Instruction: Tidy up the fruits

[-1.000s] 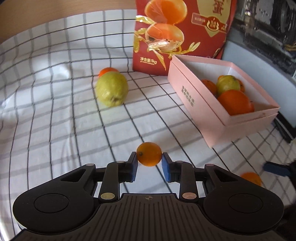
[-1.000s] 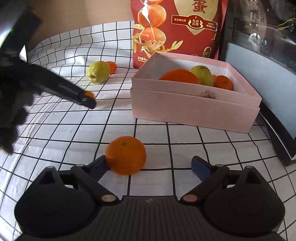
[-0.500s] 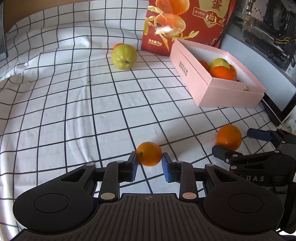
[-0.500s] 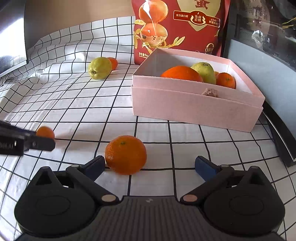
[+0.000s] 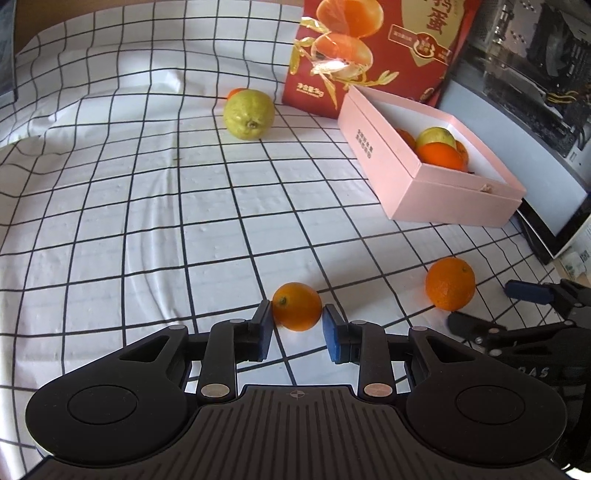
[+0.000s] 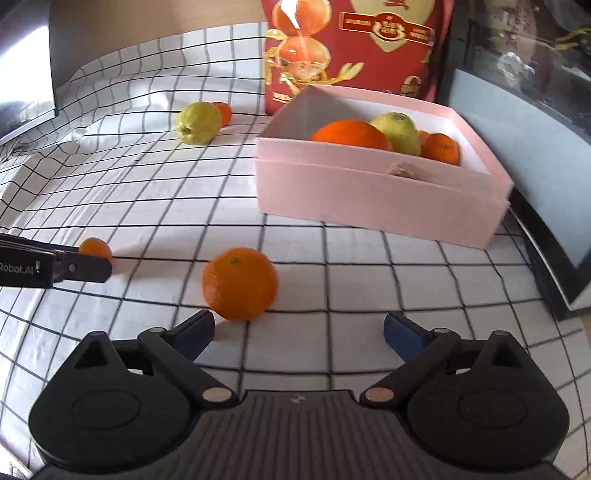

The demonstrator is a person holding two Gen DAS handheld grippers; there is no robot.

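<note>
Left fingers (image 5: 297, 326) clamp a small orange (image 5: 297, 306) above the checked bench (image 5: 147, 221). Right fingers (image 6: 299, 328), spread wide and closing, flank a bigger orange (image 6: 239, 283) without touching. Beyond sits the pink box (image 6: 369, 192) holding fruit.

White tablecloth with a black grid (image 5: 147, 206), rumpled toward the far edge, daylight falling across it, tan wall (image 6: 155, 22) behind, a dark screen's edge (image 6: 22, 66) at left, a glass-sided computer case (image 5: 535, 62) at right.
</note>
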